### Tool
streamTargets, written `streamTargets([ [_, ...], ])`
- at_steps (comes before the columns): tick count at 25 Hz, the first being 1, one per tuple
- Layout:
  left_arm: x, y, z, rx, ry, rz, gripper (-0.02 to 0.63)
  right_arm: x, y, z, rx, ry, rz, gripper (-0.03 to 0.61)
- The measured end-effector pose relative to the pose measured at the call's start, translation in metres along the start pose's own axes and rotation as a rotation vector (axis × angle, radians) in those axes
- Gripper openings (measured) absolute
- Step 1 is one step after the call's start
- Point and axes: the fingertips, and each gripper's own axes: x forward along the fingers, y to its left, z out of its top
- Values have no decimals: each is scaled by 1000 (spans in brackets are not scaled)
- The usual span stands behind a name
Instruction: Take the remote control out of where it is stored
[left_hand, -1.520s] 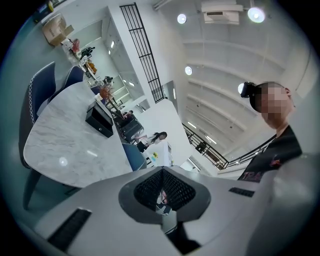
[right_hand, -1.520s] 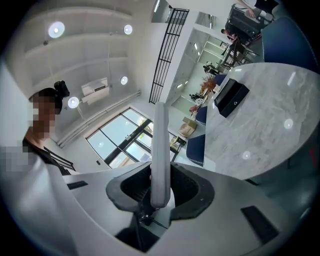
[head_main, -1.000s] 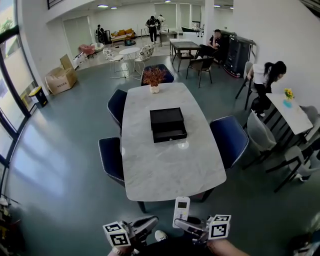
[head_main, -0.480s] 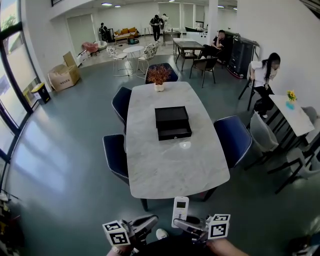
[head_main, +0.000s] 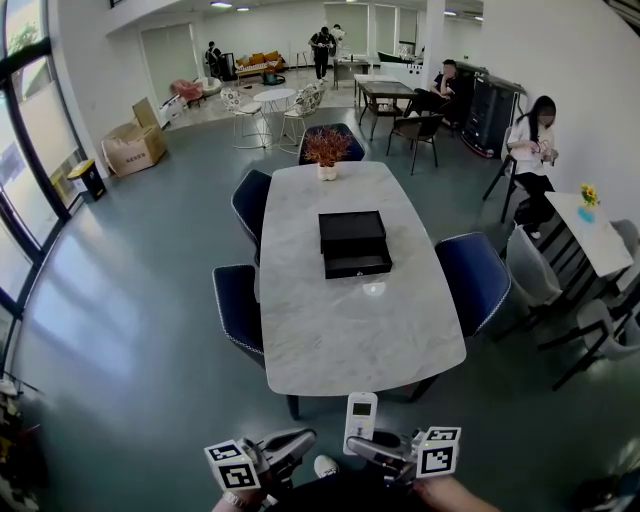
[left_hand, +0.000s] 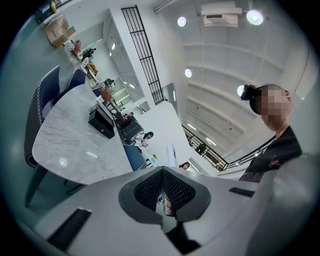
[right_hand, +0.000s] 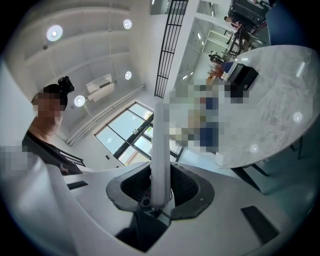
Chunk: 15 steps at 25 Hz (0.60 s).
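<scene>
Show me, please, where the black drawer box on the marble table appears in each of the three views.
Head view: the black drawer box sits just above centre, in the middle of the table.
Left gripper view: the black drawer box is small, at upper left.
Right gripper view: the black drawer box is at upper right, beside a mosaic patch.
Shared landmark: the marble table under it.

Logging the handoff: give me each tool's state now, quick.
Left tool: closed, nothing between its jaws.
Right tool: closed on the slim white plastic remote control.
</scene>
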Motion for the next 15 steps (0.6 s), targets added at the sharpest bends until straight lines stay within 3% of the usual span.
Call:
streamTargets([
  [15,-2,-2,-3,1,-2,10,6,-2,0,-3,13,7,0,115],
])
